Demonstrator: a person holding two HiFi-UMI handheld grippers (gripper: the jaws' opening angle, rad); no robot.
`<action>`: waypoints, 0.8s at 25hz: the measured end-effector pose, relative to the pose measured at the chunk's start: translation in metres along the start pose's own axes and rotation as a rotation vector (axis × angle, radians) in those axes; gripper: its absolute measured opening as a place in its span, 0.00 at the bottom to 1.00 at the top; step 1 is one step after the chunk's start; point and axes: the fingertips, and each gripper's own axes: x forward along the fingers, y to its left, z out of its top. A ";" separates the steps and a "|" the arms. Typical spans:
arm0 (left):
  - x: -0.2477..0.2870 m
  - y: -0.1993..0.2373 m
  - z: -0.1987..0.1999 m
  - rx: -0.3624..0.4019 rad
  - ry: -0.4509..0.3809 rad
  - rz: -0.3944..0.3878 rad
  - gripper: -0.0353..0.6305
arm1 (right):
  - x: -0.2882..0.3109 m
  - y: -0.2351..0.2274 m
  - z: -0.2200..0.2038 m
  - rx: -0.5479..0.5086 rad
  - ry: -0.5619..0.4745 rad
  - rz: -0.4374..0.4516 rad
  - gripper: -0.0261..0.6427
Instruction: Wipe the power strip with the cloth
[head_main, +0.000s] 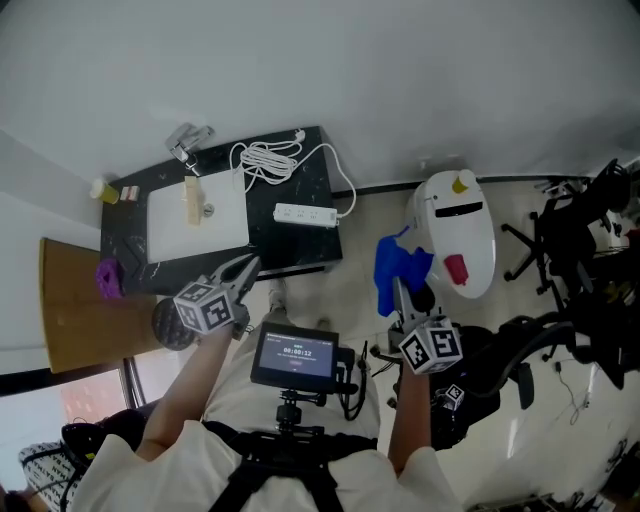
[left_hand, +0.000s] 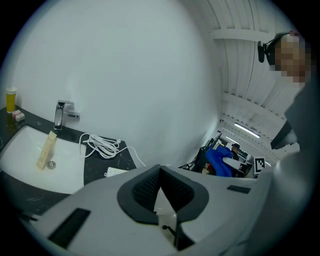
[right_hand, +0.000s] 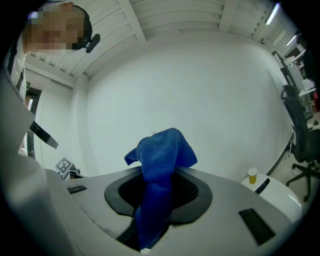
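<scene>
A white power strip (head_main: 306, 214) lies on the black counter (head_main: 300, 240) right of the sink, its coiled white cord (head_main: 268, 160) behind it. In the left gripper view only a corner of the power strip (left_hand: 116, 172) shows past the jaw, with the cord (left_hand: 100, 145) beyond. My left gripper (head_main: 243, 270) hovers in front of the counter's near edge, shut and holding nothing (left_hand: 160, 169). My right gripper (head_main: 402, 292) is off to the right over the floor, shut on a blue cloth (head_main: 398, 268). The cloth (right_hand: 159, 165) sticks up between its jaws and folds over at the top.
A white sink (head_main: 165, 235) with a faucet (head_main: 188, 145) and a beige bar (head_main: 192, 200) takes up the counter's left. A wooden board (head_main: 85, 310) with a purple object (head_main: 107, 277) lies lower left. A white rounded unit (head_main: 458, 232) and black office chairs (head_main: 580, 250) stand right.
</scene>
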 end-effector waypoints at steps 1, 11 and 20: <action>-0.005 -0.003 -0.005 -0.001 0.002 0.003 0.07 | -0.005 0.002 -0.004 -0.001 0.005 0.003 0.19; -0.059 -0.003 -0.025 -0.019 -0.032 0.018 0.07 | -0.032 0.040 -0.036 -0.012 0.045 0.023 0.19; -0.103 0.033 -0.014 -0.021 -0.042 0.000 0.07 | -0.022 0.093 -0.037 -0.038 0.041 -0.001 0.19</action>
